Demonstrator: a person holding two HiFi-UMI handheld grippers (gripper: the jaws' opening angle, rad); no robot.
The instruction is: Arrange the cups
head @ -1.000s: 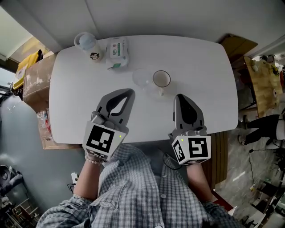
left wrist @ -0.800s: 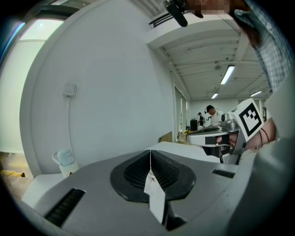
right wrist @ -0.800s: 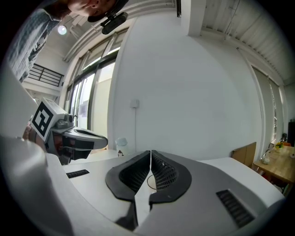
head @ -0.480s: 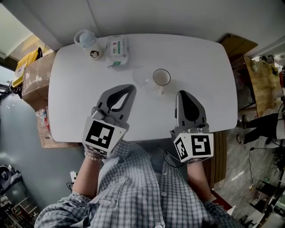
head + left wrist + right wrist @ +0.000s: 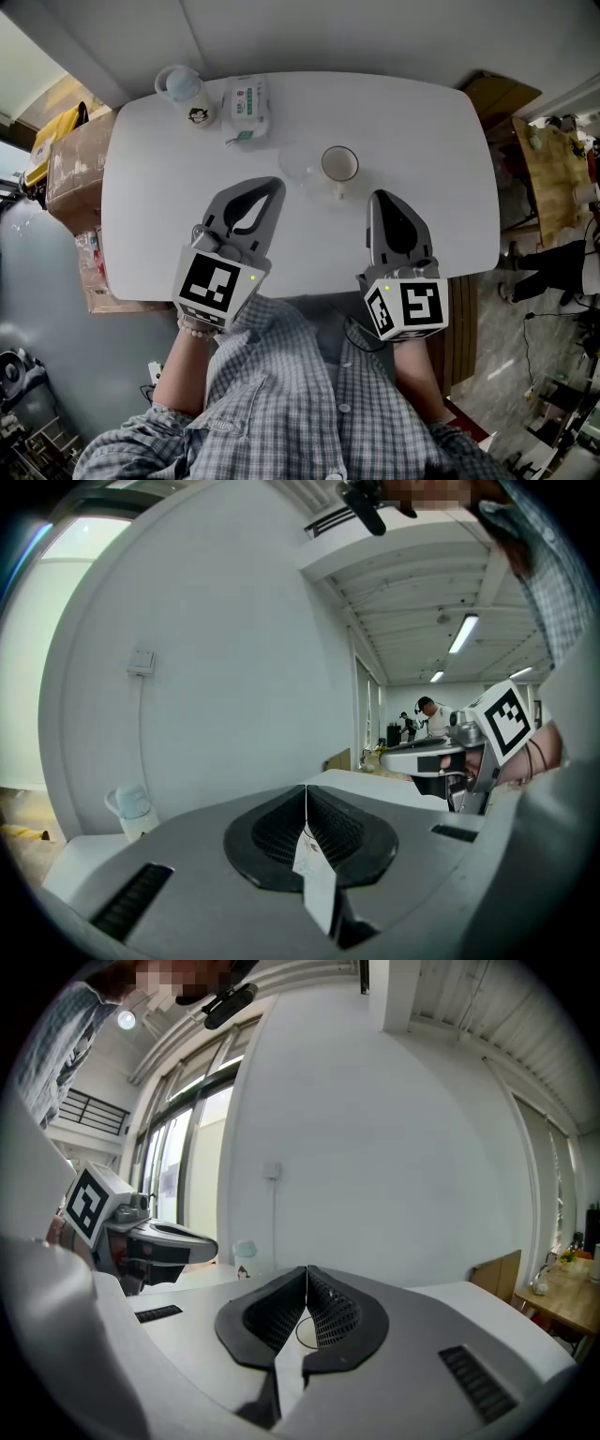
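Observation:
A clear glass cup (image 5: 339, 166) with a pale rim stands near the middle of the white table (image 5: 431, 150). Just left of it sits a second, see-through cup (image 5: 297, 165), faint against the tabletop. My left gripper (image 5: 274, 186) hovers over the near left of the table, its jaws shut with nothing between them; its tips lie just short of the see-through cup. My right gripper (image 5: 378, 199) is shut and empty too, a little to the near right of the glass cup. In the right gripper view the glass cup's rim (image 5: 302, 1333) shows through the gap behind the closed jaws.
A pale blue lidded bottle (image 5: 186, 92) and a pack of wipes (image 5: 247, 108) sit at the table's far left. Cardboard boxes (image 5: 75, 159) stand left of the table, a wooden bench (image 5: 553, 178) to the right. The person's checked shirt (image 5: 300, 394) fills the near edge.

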